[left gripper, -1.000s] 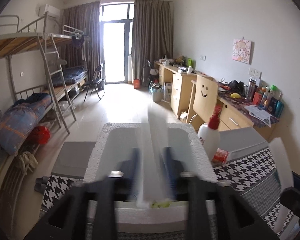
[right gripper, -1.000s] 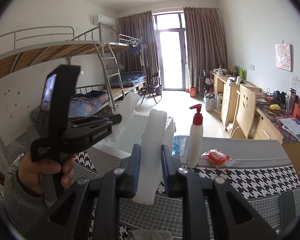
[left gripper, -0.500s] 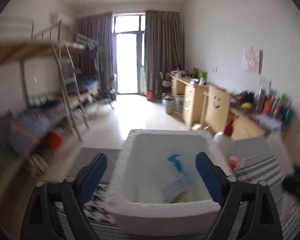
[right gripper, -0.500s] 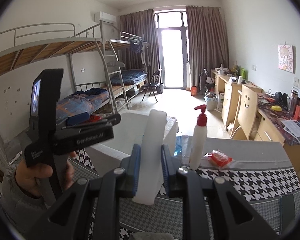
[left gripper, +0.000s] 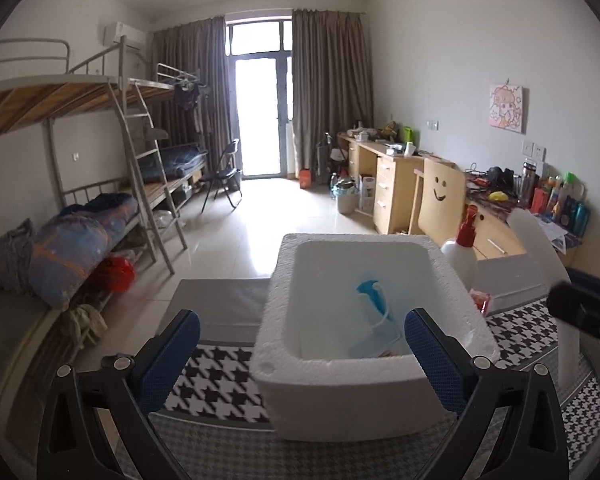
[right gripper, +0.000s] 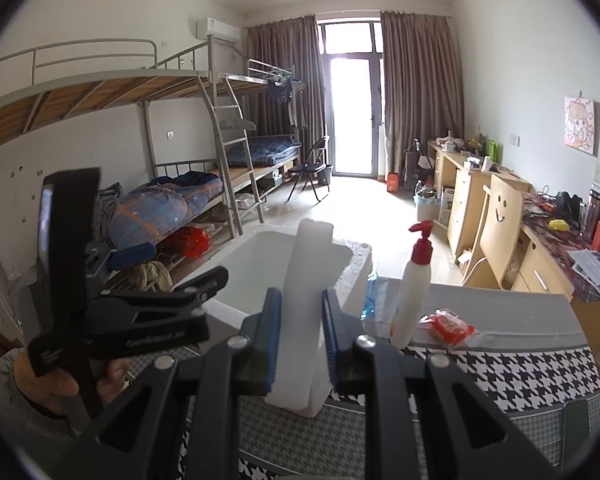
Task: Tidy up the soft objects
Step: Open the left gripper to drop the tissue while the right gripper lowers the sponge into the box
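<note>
A white foam box stands on the houndstooth table; it also shows in the right wrist view. Inside lie a clear bag with a blue part and other soft pieces. My left gripper is open and empty, its jaws spread either side of the box's near wall. My right gripper is shut on a white foam strip, held upright to the right of the box; the strip also shows in the left wrist view.
A white pump bottle with a red top and a red packet stand on the table right of the box. A bunk bed is at the left, desks and a smiley chair at the right.
My left gripper has opened and let go of a white foam strip, which is no longer between its jaws. It has pulled back from the box. The right gripper keeps holding its strip.
</note>
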A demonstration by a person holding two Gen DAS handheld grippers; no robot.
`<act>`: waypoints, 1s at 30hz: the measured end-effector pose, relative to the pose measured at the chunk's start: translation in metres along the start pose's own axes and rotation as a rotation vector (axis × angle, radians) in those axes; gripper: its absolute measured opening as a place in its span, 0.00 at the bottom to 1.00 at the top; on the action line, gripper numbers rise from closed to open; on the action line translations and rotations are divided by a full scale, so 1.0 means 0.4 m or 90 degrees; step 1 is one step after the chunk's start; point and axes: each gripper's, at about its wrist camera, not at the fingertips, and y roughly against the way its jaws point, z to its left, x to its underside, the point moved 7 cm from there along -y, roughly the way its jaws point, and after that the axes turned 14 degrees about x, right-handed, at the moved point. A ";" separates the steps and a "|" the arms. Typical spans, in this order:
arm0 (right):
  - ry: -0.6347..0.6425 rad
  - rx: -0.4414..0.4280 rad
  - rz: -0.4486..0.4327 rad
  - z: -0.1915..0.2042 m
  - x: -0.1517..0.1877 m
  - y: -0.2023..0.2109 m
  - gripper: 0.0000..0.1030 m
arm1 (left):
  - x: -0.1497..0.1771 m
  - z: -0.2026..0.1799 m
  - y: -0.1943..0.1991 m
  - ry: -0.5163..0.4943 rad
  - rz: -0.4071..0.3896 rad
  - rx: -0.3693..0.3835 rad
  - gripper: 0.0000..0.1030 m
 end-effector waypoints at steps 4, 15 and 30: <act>0.005 0.005 0.002 0.011 -0.014 -0.010 0.23 | 0.011 0.041 0.026 0.037 -0.031 -0.020 0.99; 0.014 -0.007 0.012 0.047 -0.045 -0.042 0.23 | 0.021 0.077 0.055 -0.003 -0.050 -0.081 0.99; 0.026 -0.006 0.037 0.083 -0.045 -0.106 0.23 | 0.076 0.145 0.115 0.026 -0.056 -0.131 0.99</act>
